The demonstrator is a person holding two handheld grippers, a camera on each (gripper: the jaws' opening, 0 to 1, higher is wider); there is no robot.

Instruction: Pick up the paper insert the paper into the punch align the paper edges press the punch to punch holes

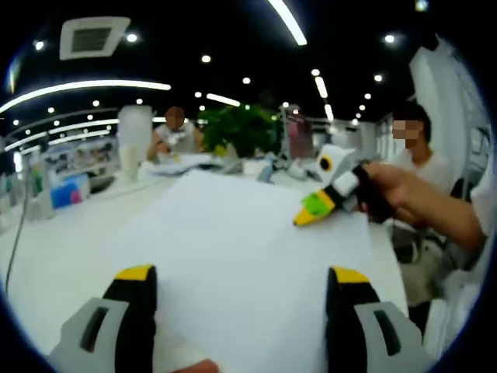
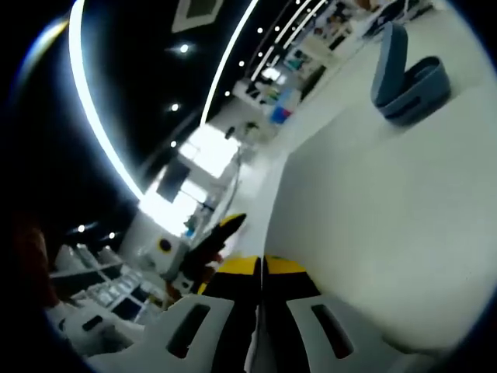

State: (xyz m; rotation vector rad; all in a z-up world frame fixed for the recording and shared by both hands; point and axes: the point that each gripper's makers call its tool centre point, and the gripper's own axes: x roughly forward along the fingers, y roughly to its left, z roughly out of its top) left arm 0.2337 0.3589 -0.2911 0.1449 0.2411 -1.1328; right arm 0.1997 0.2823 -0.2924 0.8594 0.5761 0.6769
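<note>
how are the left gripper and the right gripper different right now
The left gripper has its jaws spread wide apart, with the paper lying in the gap between them; the right gripper has its jaws pressed together on the sheet's edge. In the left gripper view the left gripper points level across the table; the right gripper comes in from the sheet's far side, held in a hand. Both have yellow-tipped black jaws.

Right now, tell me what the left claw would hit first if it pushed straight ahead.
Probably the paper: it lies between the open left claw jaws and stretches ahead. Farther on sits a green plant, though depth is unclear.
</note>
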